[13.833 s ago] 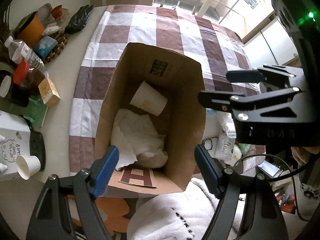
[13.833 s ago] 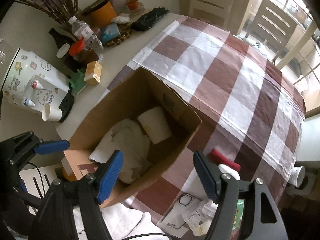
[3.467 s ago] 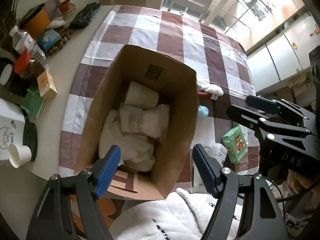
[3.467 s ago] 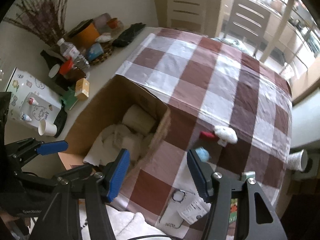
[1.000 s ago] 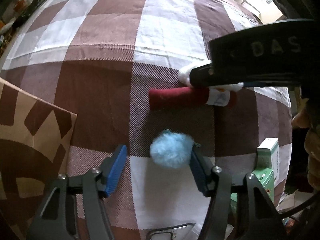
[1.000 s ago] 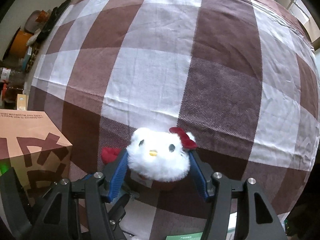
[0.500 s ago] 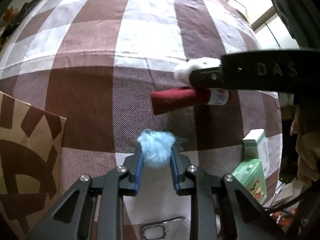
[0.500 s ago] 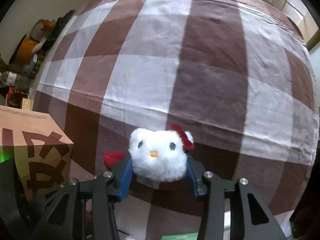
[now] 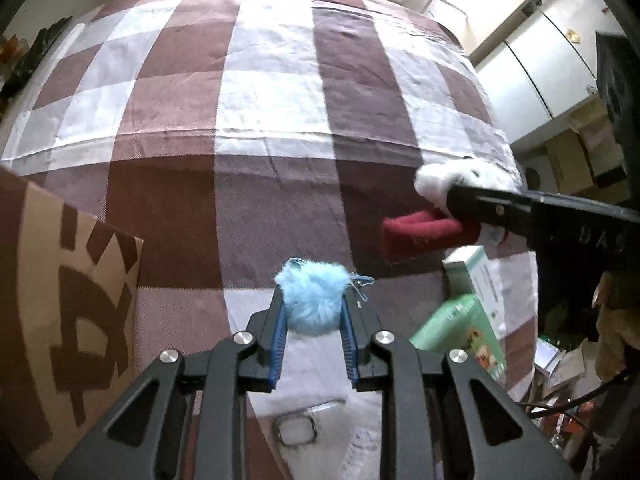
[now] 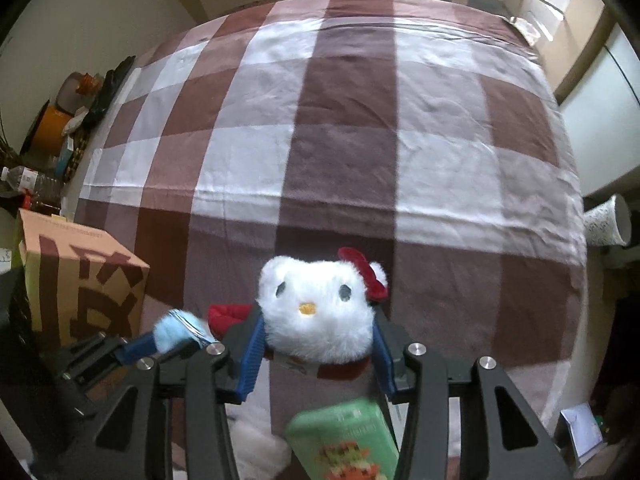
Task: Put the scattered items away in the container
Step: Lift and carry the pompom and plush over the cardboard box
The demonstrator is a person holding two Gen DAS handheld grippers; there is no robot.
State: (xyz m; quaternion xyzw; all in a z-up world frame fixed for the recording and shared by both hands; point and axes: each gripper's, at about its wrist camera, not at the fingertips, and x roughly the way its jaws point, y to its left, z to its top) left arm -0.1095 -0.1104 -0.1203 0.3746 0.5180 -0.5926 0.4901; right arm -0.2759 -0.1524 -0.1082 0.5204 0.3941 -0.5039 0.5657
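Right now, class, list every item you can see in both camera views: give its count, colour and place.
Pompom: one, light blue, in left gripper.
Cat plush: one, white with red bow, in right gripper.
Cardboard box: one, brown, left on tablecloth.
Carton: one, green, near table edge.
Tablecloth: one, brown-white check, over table.
Left gripper: black, blue pads, shut on pompom.
Right gripper: black, blue pads, shut on plush.

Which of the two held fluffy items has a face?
The white plush cat in the right gripper; the blue pompom in the left gripper is plain fluff.
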